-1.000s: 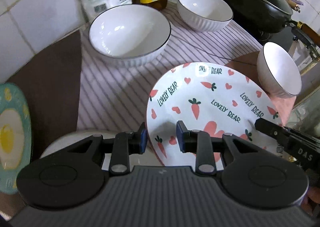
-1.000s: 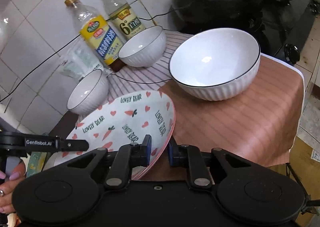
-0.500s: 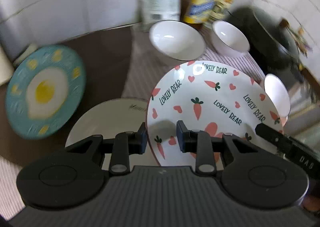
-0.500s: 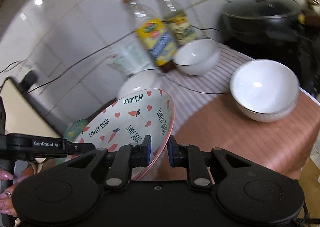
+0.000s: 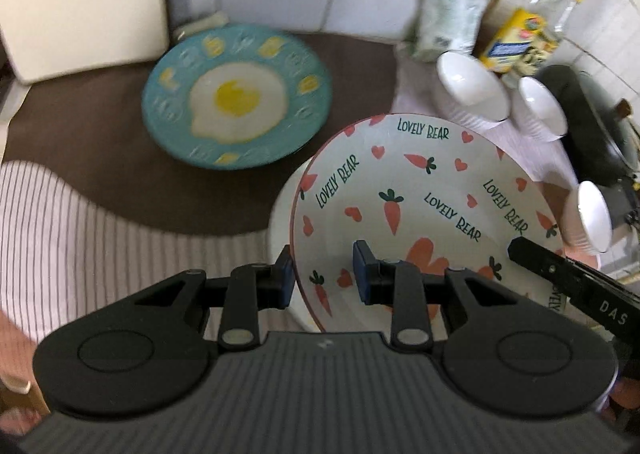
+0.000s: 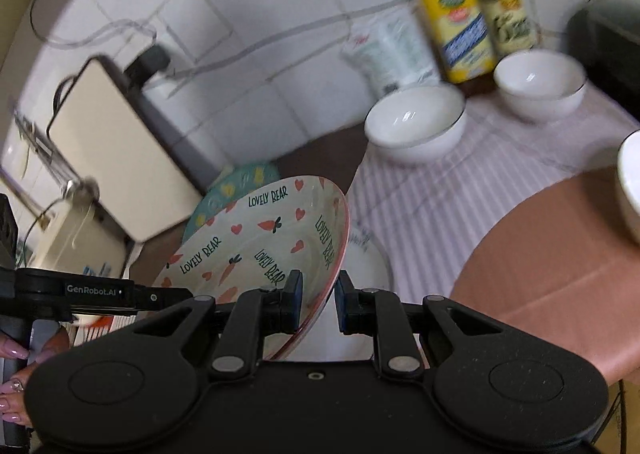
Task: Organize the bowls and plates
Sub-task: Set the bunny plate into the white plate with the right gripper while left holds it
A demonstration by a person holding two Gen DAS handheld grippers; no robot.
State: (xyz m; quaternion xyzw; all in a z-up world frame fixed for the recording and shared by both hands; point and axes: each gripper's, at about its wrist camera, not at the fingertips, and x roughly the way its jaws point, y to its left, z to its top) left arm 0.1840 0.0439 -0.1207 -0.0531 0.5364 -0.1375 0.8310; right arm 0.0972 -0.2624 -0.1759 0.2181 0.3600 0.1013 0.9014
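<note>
White wall tiles back a counter laid with a brown mat (image 5: 120, 181) and striped cloth (image 5: 80, 221). I hold the carrot plate (image 5: 420, 189) tilted in the air, both tongs clamped on its rim: left gripper (image 5: 322, 274) on the near edge, right gripper (image 6: 318, 304) on the opposite edge. It hangs over a plain white plate (image 6: 368, 266) on the cloth, with the fried-egg plate (image 5: 236, 101) lying just beyond. By my reading, little is sorted: both other plates lie singly and three white bowls (image 6: 416, 125) stand apart, unstacked. Legible writing: "LOVELY BEAR" on the held plate, "GenRobot.AI" and "DAS" on the grippers. Bottle labels (image 6: 460, 29) are too blurred to read.
</note>
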